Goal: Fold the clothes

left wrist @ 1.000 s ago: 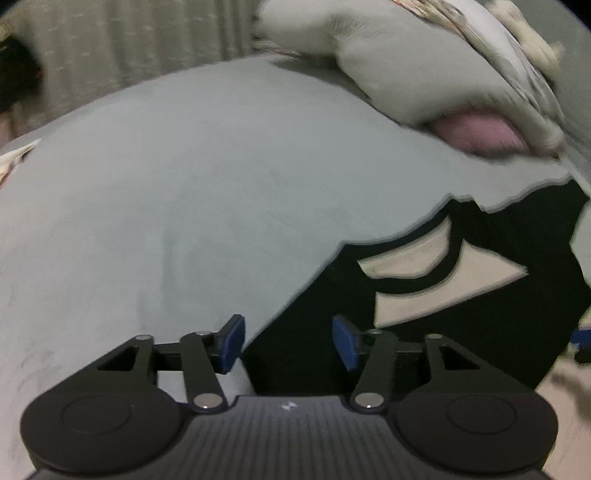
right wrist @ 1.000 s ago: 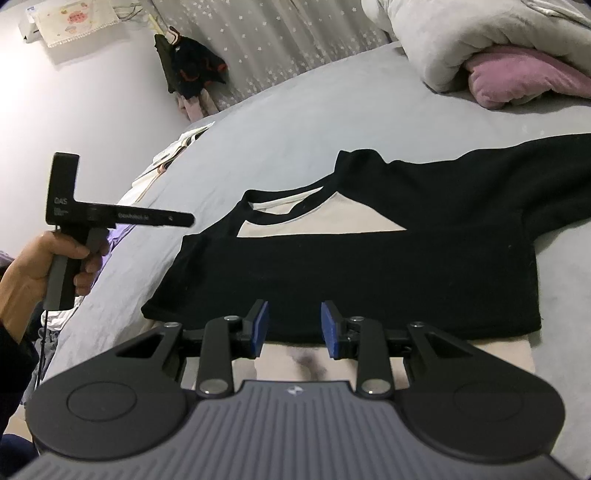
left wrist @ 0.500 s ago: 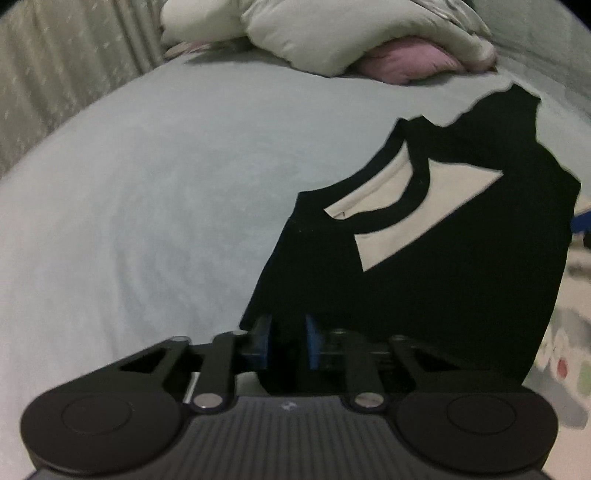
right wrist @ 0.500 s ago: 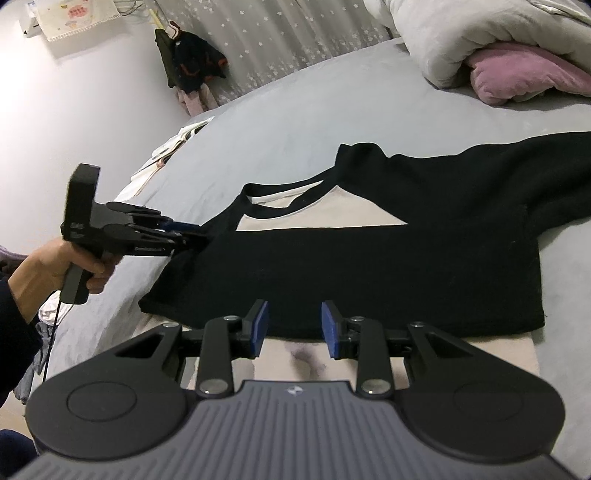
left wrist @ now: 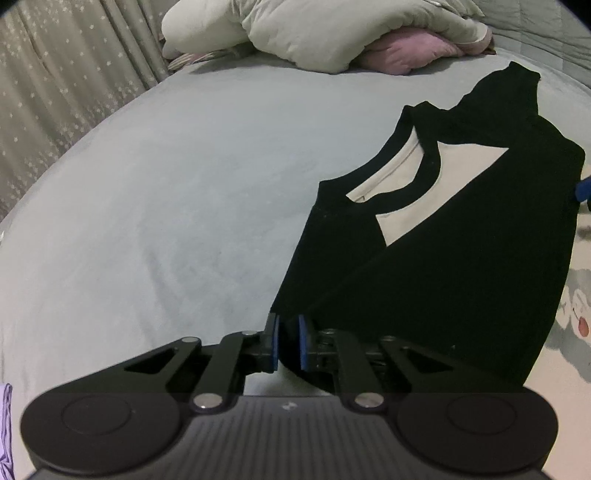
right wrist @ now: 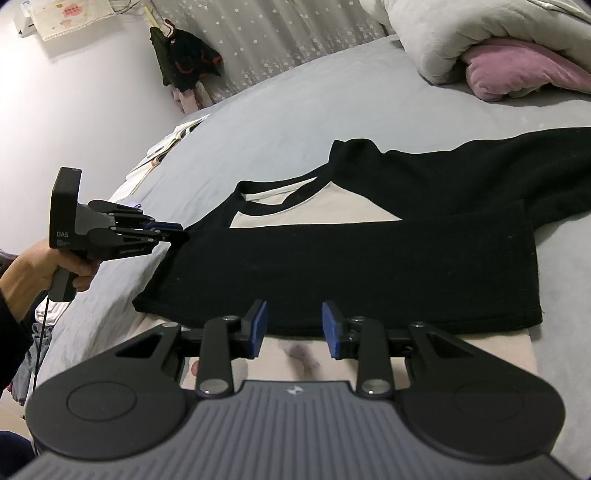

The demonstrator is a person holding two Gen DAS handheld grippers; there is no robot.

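Note:
A black shirt with a cream chest panel [left wrist: 461,277] lies flat on the grey bed, one black sleeve folded across its body [right wrist: 369,266]. My left gripper [left wrist: 288,339] is at the shirt's left edge. Its jaws are closing, with a fold of black cloth pinched between the blue pads. The right wrist view shows the same gripper [right wrist: 173,232] gripping that edge, held by a person's hand [right wrist: 33,266]. My right gripper [right wrist: 293,325] hovers open over the shirt's near hem, and nothing sits between its fingers.
A bunched pale duvet [left wrist: 325,33] and a pink pillow [right wrist: 517,70] lie at the head of the bed. Starred curtains [left wrist: 55,92] hang along the far side, with dark clothes [right wrist: 188,62] hanging before them. Grey sheet [left wrist: 166,203] spreads left of the shirt.
My left gripper came down onto the shirt's left edge, rolled level, and its jaws went from wide apart to closed on the black cloth. The right gripper stayed in place.

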